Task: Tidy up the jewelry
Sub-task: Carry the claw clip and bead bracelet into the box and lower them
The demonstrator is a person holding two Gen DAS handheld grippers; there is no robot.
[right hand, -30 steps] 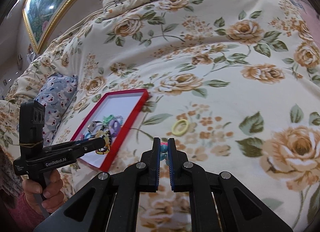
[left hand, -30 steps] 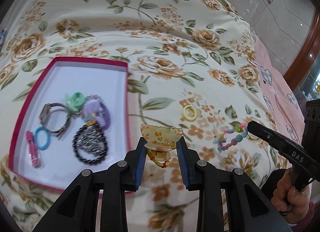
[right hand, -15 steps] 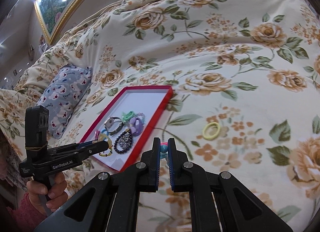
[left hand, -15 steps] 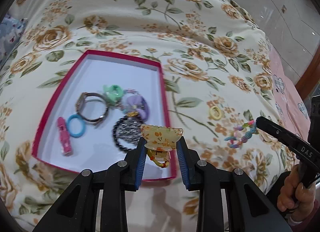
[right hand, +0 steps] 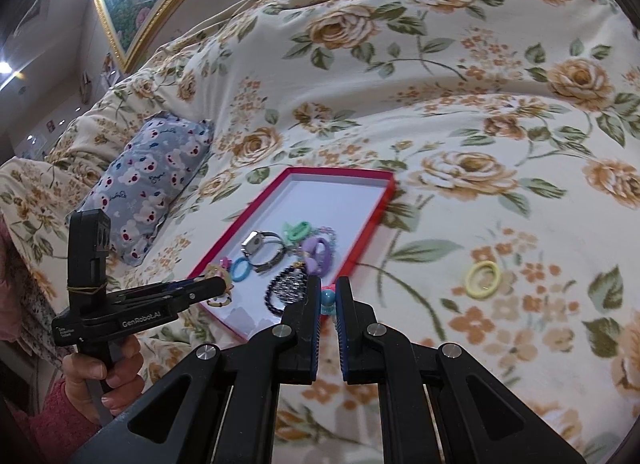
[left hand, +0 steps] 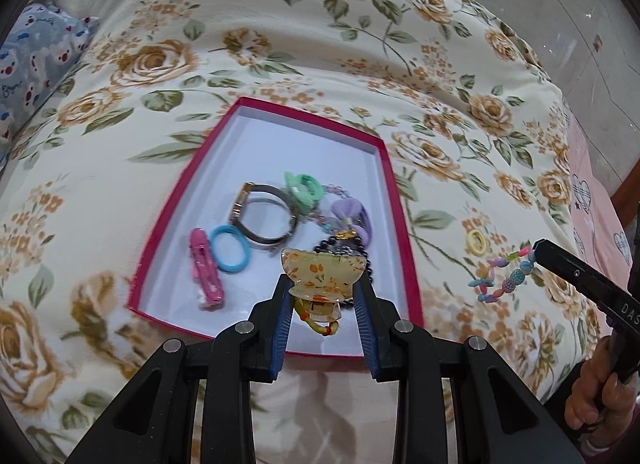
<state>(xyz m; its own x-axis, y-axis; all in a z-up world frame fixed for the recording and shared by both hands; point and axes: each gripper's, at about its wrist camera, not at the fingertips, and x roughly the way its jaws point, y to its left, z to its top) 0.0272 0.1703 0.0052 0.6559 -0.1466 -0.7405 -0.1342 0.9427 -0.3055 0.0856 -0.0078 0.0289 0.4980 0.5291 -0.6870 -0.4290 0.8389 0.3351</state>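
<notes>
Jewelry, mixed lot, part sorted: red-rimmed tray [left hand: 394, 200] with white floor, lying on a floral bedspread [left hand: 280, 44], holding a metal bangle [left hand: 266, 220], blue hair loop [left hand: 231, 249], pink hair clip [left hand: 205, 270], mint clip [left hand: 304, 189], purple scrunchie [left hand: 352, 218] and dark bead bracelet [right hand: 286, 288], all gathered in the tray's nearer half. Item in transit: amber floral claw clip [left hand: 323, 274], translucent, pinched between the blue-padded fingers [left hand: 281, 314] of the left gripper [left hand: 323, 304], held above the tray's near edge, apart from the floor. Fingers set a moderate way apart, closed only to the clip's width, pads bearing on its two sides. Second item in transit: multicoloured bead bracelet [left hand: 505, 278], dangling from the tip of the right gripper [right hand: 328, 304], off to the tray's right over the bedspread; those fingers nearly closed, a narrow gap between them, a turquoise bead [right hand: 329, 299] visible in it. Outstanding: yellow hair loop [right hand: 483, 274], loose on the bedspread, well right of the tray. Handling note, step in hand judged to be depositing the claw clip: carry it forward over bare white floor, the far half being free, lower close before releasing so it does not bounce on the soft bedding or land on the dark beads; keep the tray undisturbed, since it rests on yielding fabric. Blue patterned pillow [right hand: 148, 184] lies beyond the tray, to its left.
</notes>
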